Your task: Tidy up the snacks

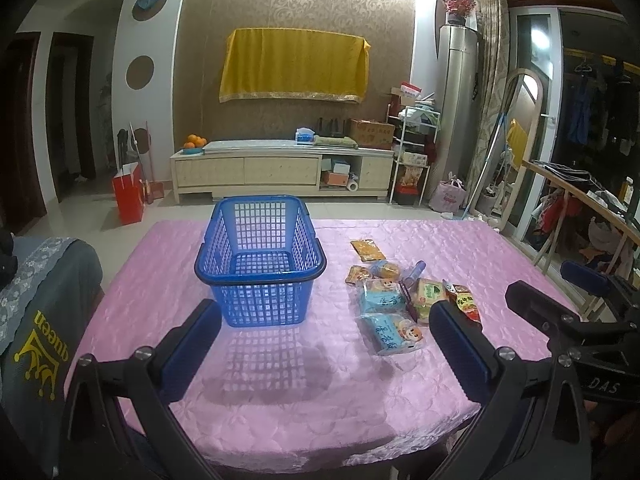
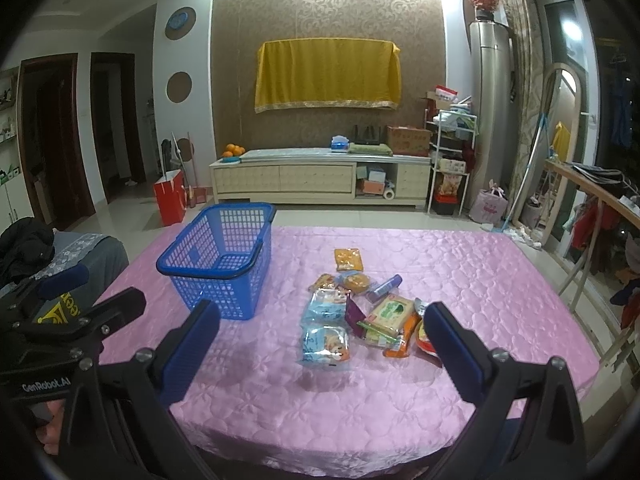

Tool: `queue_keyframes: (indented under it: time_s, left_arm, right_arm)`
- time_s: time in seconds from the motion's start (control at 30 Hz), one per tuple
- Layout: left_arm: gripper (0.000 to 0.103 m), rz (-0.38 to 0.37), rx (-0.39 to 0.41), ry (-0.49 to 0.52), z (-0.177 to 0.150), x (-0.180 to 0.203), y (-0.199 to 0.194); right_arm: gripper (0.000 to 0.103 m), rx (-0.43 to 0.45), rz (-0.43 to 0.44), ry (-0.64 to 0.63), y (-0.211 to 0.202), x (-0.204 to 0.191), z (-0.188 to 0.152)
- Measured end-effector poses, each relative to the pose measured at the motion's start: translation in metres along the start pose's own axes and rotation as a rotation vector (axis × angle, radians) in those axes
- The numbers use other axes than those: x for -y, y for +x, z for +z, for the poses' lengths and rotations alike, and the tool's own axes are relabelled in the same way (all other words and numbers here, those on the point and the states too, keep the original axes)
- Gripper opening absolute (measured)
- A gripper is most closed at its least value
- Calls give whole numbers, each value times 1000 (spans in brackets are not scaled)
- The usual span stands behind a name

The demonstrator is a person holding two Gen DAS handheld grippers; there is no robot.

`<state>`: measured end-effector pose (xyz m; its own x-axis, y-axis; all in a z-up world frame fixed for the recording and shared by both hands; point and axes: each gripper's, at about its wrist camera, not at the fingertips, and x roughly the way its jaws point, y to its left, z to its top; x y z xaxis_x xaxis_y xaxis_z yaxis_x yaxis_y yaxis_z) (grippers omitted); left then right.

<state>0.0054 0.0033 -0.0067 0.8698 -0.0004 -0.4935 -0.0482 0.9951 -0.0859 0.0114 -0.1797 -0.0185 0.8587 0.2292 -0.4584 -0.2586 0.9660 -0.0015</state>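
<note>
Printed in white on the black body of the left gripper (image 2: 108, 308), seen at the left edge of the right wrist view: "GenRobot.AI"; on the right gripper (image 1: 560, 292), at the right edge of the left wrist view, only the letters "DAS" legible. Stitched in yellow on a grey chair cover (image 1: 44, 320) left of the blue plastic basket (image 1: 260, 256): "queen" under a crown, seen upside down. Chinese characters on the snack packets, too small to read. Blue mesh basket upright on the pink quilted tablecloth (image 1: 300, 400), nothing inside it, black handle folded down along the rim. Just right of the basket, well apart from it, a loose cluster of snacks: an orange-yellow packet (image 2: 349, 259) farthest back, two pale blue packets with a cartoon face (image 2: 326, 343) nearest the camera, a green-and-cream packet (image 2: 390, 312) over an orange one (image 2: 404, 338), a round golden cake in clear wrap (image 2: 356, 282), a small purple tube (image 2: 384, 283), and a red packet (image 2: 424, 338) partly behind the right gripper's finger. Both grippers spread wide with blue pads apart, gripping nothing, hovering above the near edge of the tablecloth in front of the basket. Behind the basket, a cream TV cabinet (image 2: 320, 176) with a bowl of oranges (image 2: 233, 151) and a cardboard box (image 2: 408, 140) on top.
</note>
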Motion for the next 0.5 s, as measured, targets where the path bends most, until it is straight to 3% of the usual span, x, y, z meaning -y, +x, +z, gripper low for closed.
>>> queue_keyframes:
  time_s: [0.5]
  left_arm:
    - [103, 6, -10, -1, -2, -2, 0]
  right_arm:
    - [103, -16, 1, -8, 3, -3, -1]
